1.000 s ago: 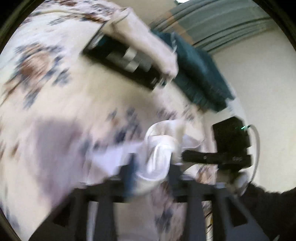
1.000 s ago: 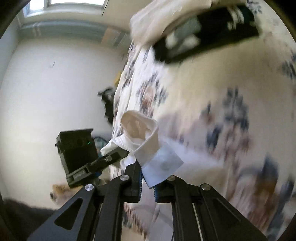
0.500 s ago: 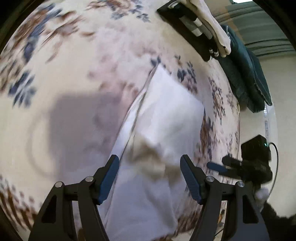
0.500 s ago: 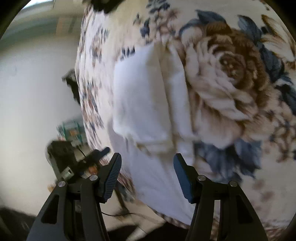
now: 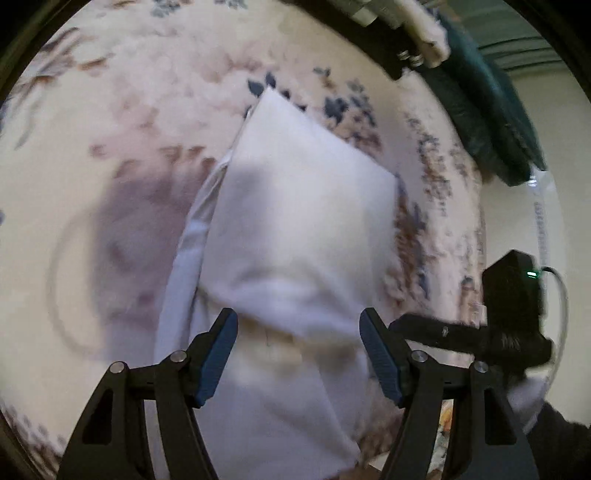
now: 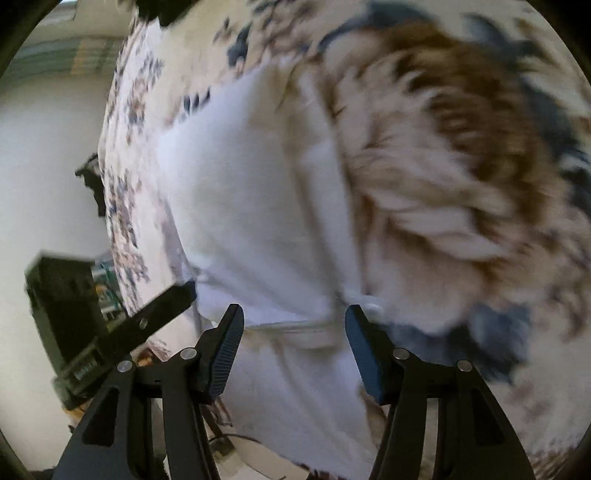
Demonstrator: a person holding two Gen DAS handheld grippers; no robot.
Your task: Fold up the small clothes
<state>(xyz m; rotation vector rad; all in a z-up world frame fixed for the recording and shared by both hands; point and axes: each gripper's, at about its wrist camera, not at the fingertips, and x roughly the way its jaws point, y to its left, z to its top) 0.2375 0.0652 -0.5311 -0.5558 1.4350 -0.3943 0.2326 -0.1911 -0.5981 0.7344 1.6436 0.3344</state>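
Observation:
A white garment lies folded over on the floral bedspread; its upper flap ends in a folded edge just ahead of my left gripper. The left gripper is open and empty above the cloth. In the right wrist view the same white garment lies under my right gripper, which is open and empty, its blue pads apart on either side of a seam. The other gripper shows in each view, at the right and at the left.
A pile of folded clothes, black and cream, and a dark green one, sits at the far side of the bed. A large brown rose print lies right of the garment. The bed's edge and a pale wall lie to the left.
One second ago both grippers were shut on the white garment and held it up. They have let go and opened; the garment now lies folded on the bedspread. Both grippers have moved slightly since.

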